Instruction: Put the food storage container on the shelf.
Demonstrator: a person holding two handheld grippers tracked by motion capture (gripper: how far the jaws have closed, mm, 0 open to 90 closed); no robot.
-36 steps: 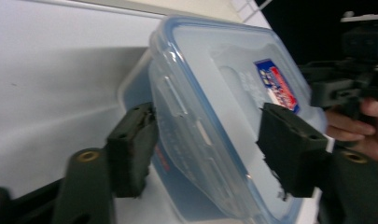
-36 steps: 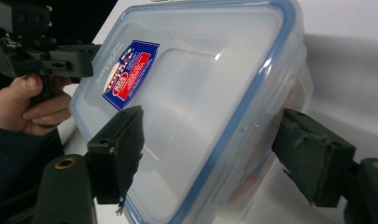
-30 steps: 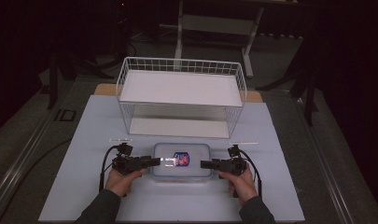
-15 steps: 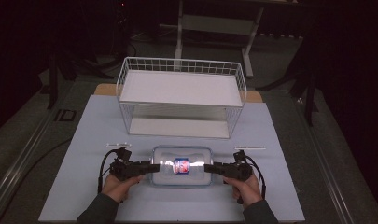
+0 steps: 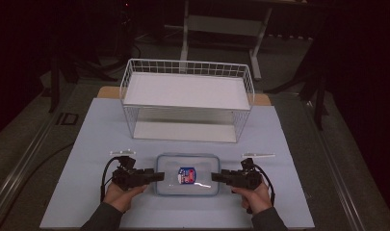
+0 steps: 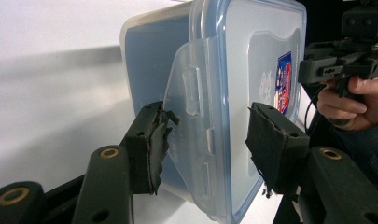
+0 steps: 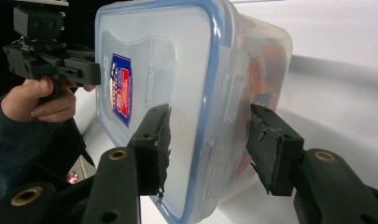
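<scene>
A clear plastic container (image 5: pixel 202 166) with a blue-rimmed lid and a red and blue label lies near the front of the white mat, between my two grippers. My left gripper (image 5: pixel 159 176) is at its left end. Its jaws have just been closing on that end's side latch (image 6: pixel 191 93): one pad on the latch flap, the other over the lid. My right gripper (image 5: pixel 215 177) has been closing on the right end (image 7: pixel 224 93), one pad over the lid and the other under the base. Orange contents show through the wall in the right gripper view.
A white wire rack (image 5: pixel 188 62) with two shelves stands behind the container. Two small clear strips (image 5: pixel 123 152) (image 5: pixel 257 155) lie on the mat (image 5: pixel 86 144) beside the grippers. Dark floor and a metal stand lie beyond the table.
Both grippers closed onto the container's ends. The container and both hands have come a little toward the near edge of the mat.
</scene>
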